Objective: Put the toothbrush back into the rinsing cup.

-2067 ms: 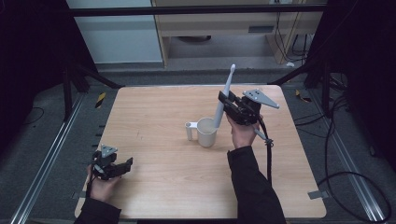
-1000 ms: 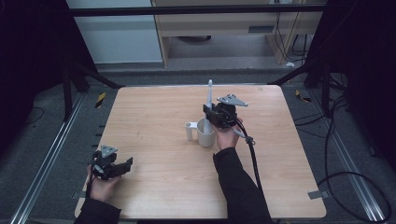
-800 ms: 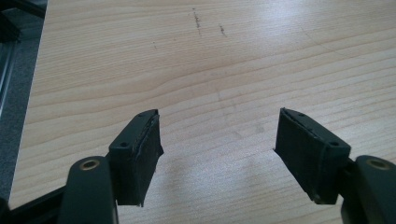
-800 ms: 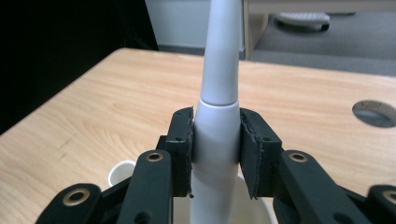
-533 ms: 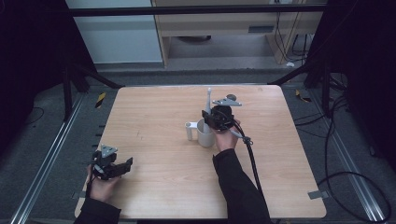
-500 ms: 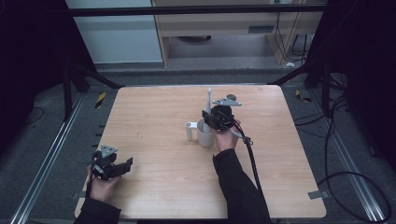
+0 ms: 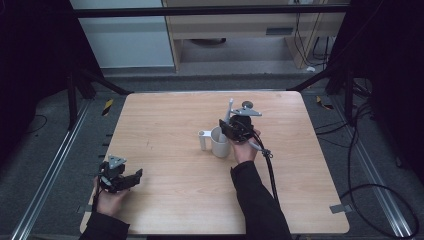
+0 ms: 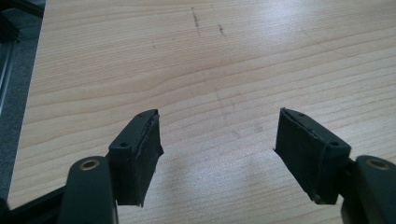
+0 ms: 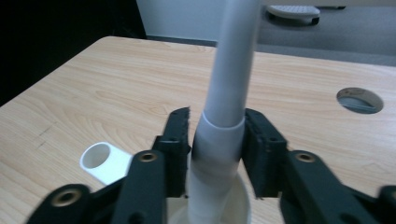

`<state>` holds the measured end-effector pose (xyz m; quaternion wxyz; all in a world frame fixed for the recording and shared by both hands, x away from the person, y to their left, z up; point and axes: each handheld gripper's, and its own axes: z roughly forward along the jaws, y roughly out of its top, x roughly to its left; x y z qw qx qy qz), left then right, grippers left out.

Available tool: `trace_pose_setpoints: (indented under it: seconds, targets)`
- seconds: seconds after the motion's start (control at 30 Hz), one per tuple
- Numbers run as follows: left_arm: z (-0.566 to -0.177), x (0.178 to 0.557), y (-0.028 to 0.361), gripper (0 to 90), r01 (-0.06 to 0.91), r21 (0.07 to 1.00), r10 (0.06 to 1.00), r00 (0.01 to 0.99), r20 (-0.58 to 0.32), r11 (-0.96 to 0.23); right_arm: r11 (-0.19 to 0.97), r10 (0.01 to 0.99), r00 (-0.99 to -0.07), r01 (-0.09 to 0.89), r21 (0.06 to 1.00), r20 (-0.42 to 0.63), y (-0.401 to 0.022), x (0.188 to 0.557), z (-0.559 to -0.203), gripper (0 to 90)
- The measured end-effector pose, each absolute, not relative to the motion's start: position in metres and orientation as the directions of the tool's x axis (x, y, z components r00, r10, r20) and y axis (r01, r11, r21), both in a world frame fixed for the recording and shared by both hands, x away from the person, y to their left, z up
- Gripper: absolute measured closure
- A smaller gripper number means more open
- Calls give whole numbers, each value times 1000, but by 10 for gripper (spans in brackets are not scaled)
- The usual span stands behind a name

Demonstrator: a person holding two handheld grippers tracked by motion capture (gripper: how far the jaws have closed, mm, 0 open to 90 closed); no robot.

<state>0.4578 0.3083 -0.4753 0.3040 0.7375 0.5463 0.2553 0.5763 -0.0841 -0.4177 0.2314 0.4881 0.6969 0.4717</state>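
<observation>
Right gripper (image 9: pixel 217 140) has just been easing its jaws apart around the grey toothbrush (image 9: pixel 224 107), which stands nearly upright between them with its lower end down in the white cup (image 7: pixel 218 142); the pads look barely clear of the handle. That cup sits mid-worktop (image 7: pixel 170 115). Left gripper (image 8: pixel 217 154) hangs open and empty over bare wood near the front left corner.

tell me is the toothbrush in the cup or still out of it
In. The toothbrush stands nearly upright with its lower end inside the white cup, between the jaws of the right gripper, which have just been opening.
</observation>
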Motion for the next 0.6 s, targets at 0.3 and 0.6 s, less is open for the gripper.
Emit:
trace_pose_setpoints:
  seconds: [0.3, 0.6]
  targets:
    - [-475, 458, 308, 300, 651, 727, 961, 273, 43, -217, 115, 904, -418, 448, 887, 94, -86, 575, -417, 429]
    - [-475, 457, 308, 299, 650, 728, 961, 274, 43, -218, 144, 907, -417, 450, 881, 64, -88, 565, -409, 222]
